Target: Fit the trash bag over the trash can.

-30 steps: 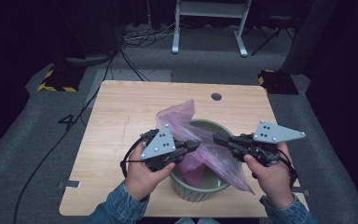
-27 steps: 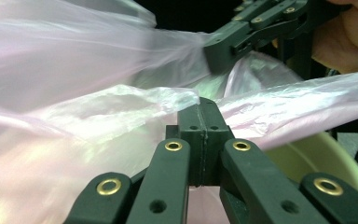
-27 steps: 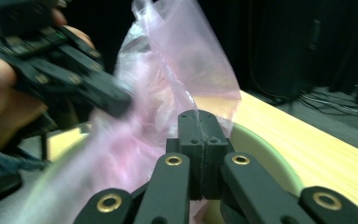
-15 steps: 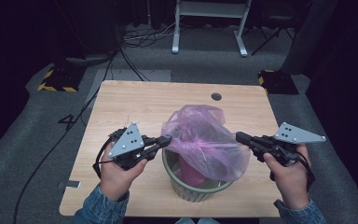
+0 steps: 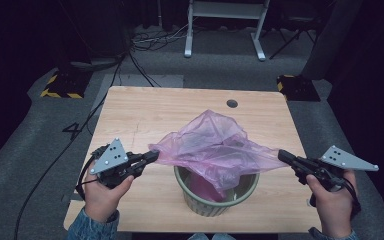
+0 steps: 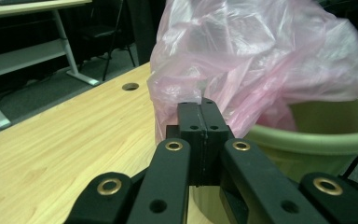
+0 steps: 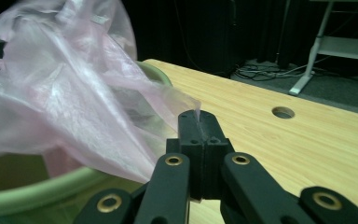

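A round cable hole [image 5: 232, 103] is seen in the wooden table [image 5: 145, 112] toward 12 o'clock, well apart from everything else. A green bin [image 5: 217, 202] is stood near the table's 6 o'clock edge, and its mouth is largely covered by a pink plastic bag [image 5: 215, 145], part of which is dropped inside.

The bag is stretched wide above the bin. Its 9 o'clock edge is clamped between the closed jaws of the left gripper [image 5: 152, 156]; its 3 o'clock edge is pinched by the right gripper [image 5: 283, 155], jaws pressed together on the film. Each gripper is kept outside the bin's rim.

Beyond the table, grey carpet is seen, with black cables [image 5: 145, 42], a white desk frame [image 5: 225, 25] at 12 o'clock and yellow-black striped blocks [image 5: 60, 85] at 10 o'clock. The room is dark.
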`<state>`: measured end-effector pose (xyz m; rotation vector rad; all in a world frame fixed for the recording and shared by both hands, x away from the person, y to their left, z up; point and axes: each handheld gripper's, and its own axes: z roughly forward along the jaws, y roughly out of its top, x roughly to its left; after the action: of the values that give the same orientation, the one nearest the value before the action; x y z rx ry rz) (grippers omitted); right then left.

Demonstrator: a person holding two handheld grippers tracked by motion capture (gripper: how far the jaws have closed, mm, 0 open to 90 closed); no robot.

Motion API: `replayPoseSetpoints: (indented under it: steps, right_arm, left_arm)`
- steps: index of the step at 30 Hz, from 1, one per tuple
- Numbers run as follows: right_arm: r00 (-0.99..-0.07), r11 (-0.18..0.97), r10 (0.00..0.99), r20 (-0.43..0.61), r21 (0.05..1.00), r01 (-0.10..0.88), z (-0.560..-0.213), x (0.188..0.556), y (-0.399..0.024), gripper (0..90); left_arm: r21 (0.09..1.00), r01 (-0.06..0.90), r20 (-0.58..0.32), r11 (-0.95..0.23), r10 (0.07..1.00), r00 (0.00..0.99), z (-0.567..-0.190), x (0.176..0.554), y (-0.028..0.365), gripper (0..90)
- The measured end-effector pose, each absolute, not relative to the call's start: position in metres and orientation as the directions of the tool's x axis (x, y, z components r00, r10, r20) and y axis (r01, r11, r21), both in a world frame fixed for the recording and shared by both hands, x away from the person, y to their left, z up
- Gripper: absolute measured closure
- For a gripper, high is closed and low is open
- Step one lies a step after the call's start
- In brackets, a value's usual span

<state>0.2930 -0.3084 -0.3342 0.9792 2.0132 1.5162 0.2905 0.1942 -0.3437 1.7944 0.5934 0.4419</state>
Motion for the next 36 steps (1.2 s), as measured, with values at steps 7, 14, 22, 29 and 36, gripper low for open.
replayPoseSetpoints:
  steps: [7, 14, 22, 29, 36]
  right_arm:
    - [-0.632, 0.149, 0.773, 0.062, 0.95, 0.275, -0.338, 0.281, -0.319, 90.0]
    - [-0.649, 0.163, 0.76, 0.034, 0.957, 0.241, -0.334, 0.279, -0.319, 59.6]
    - [-0.682, 0.244, 0.725, -0.092, 0.961, 0.13, -0.311, 0.284, -0.301, 35.4]
    - [-0.703, 0.328, 0.691, -0.171, 0.94, 0.093, -0.294, 0.307, -0.274, 35.5]
    - [-0.747, 0.382, 0.637, -0.19, 0.919, 0.093, -0.291, 0.326, -0.251, 64.2]
  left_arm:
    - [0.955, 0.178, -0.002, -0.238, 0.595, 0.804, -0.347, 0.286, 0.198, 90.0]
    - [0.964, 0.175, -0.017, -0.201, 0.61, 0.792, -0.343, 0.287, 0.198, 62.2]
    - [0.972, 0.158, -0.013, -0.176, 0.629, 0.777, -0.333, 0.299, 0.192, 34.4]
    - [0.978, 0.161, -0.039, -0.133, 0.644, 0.764, -0.321, 0.318, 0.189, 31.5]
    - [0.964, 0.18, -0.016, -0.196, 0.633, 0.774, -0.32, 0.339, 0.176, 44.1]
